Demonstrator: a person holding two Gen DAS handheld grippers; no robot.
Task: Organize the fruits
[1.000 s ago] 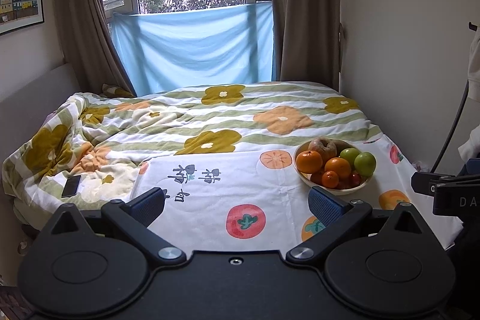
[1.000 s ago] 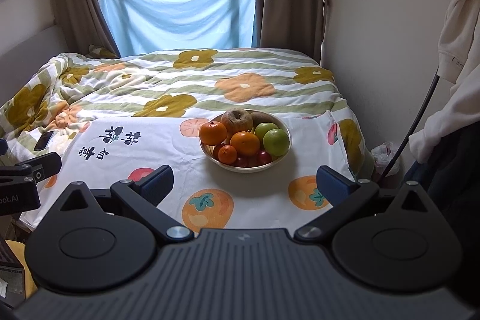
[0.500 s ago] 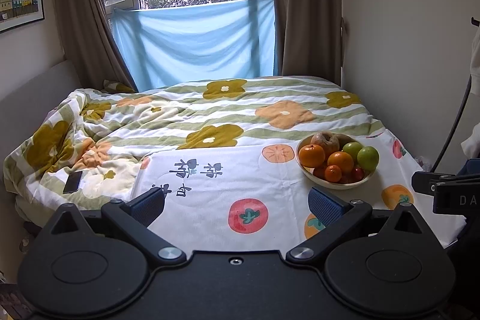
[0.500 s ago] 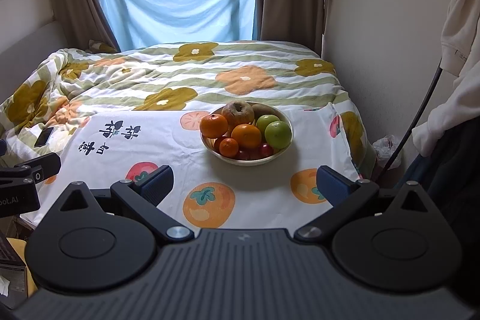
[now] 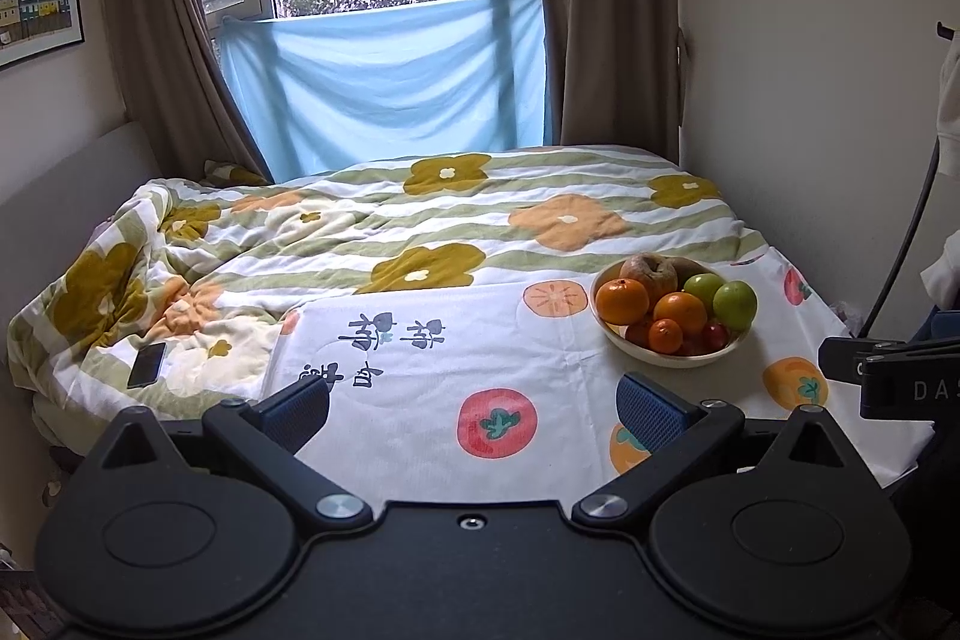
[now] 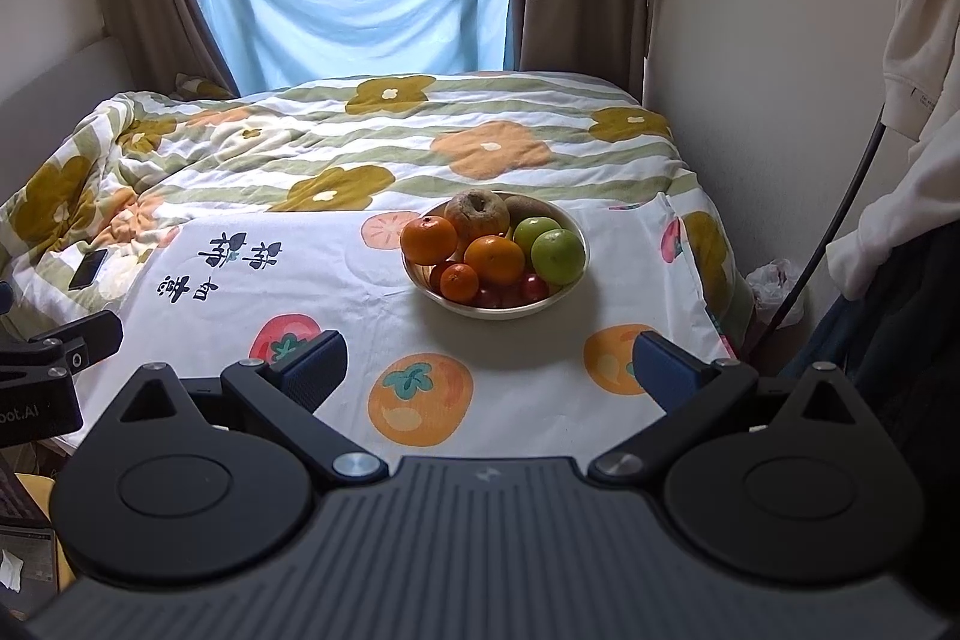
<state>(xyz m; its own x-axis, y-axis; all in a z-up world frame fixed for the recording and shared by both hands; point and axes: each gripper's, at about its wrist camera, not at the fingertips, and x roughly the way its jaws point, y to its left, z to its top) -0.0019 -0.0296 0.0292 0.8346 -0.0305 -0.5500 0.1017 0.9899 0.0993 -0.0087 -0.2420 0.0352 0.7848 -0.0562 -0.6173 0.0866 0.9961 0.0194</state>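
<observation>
A cream bowl [image 6: 555, 301] [image 5: 681, 358] stands on a white fruit-print cloth [image 6: 360, 304] [image 5: 420, 388] on the bed. It holds several fruits: oranges [image 6: 494, 259] [image 5: 622, 301], two green apples [image 6: 558, 256] [image 5: 735, 304], a brown wrinkled fruit [image 6: 478, 213] [image 5: 649, 273] and small red ones [image 6: 533, 287]. My right gripper [image 6: 489, 370] is open and empty, short of the bowl above the cloth's near edge. My left gripper [image 5: 474, 409] is open and empty, to the left of the bowl.
A floral duvet [image 5: 420, 220] covers the bed. A black phone [image 5: 147, 365] [image 6: 88, 269] lies on it at the left. A wall runs along the bed's right side, with hanging clothes [image 6: 918, 40] and a dark cable [image 6: 840, 202].
Both grippers have moved forward toward the bed and tilted down a little; the bowl sits higher and slightly larger in both views. Both stayed open.
</observation>
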